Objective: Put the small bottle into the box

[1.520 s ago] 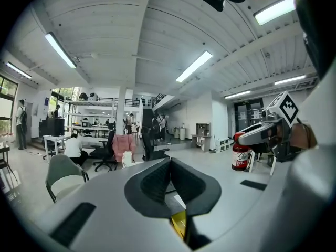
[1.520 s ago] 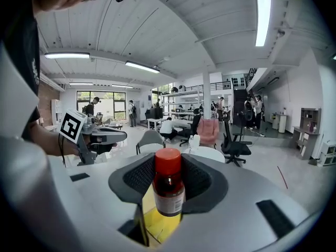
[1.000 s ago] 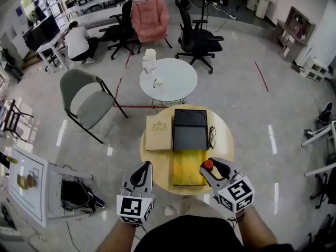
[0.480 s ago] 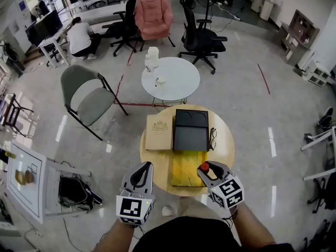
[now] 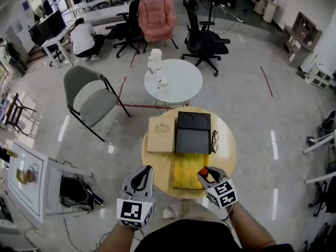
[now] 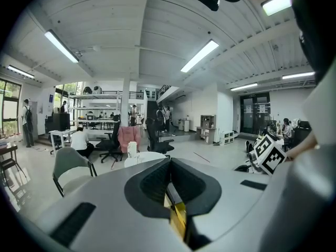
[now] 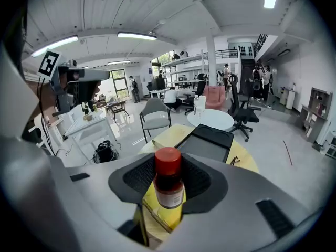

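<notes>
Red-capped small bottle (image 7: 168, 185) stands upright, clamped in the right tool (image 5: 205, 175), beside the yellow-lined box (image 5: 186, 172).

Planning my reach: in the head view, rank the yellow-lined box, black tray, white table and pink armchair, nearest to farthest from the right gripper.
1. yellow-lined box, just left of the right gripper.
2. black tray, ahead, same tabletop.
3. white table, beyond.
4. pink armchair, far back.

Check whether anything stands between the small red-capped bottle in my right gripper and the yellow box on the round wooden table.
Nothing visible does. The right gripper is shut on the small red-capped bottle right at the yellow box, by its near right corner; the black-framed glasses lie farther off.
</notes>
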Available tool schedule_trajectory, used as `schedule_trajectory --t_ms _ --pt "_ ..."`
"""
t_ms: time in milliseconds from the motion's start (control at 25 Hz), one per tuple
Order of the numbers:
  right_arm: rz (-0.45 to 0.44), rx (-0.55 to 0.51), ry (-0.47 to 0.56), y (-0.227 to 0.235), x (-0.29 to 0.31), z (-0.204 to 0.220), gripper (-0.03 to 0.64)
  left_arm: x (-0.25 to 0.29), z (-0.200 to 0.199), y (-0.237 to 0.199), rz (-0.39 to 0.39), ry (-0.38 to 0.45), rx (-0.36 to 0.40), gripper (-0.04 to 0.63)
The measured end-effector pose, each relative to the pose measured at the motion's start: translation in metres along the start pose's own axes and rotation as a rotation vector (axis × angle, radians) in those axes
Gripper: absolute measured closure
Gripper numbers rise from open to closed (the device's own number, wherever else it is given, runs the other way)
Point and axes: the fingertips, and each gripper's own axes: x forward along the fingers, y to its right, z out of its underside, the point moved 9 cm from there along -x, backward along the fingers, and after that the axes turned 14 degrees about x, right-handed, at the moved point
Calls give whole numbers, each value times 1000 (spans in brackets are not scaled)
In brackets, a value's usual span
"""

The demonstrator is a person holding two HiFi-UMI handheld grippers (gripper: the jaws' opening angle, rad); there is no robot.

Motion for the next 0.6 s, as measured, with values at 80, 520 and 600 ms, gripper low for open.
schedule_trajectory --t_ms 80,520,600 --pt "7 1 -15 4 6 5 458 0 0 0 -1 -3 1 578" --pt "24 10 -128 21 42 33 460 -2 4 -2 -21 -25 -1 578" --pt "23 7 -152 24 49 39 460 -4 4 -3 -26 -27 -2 577"
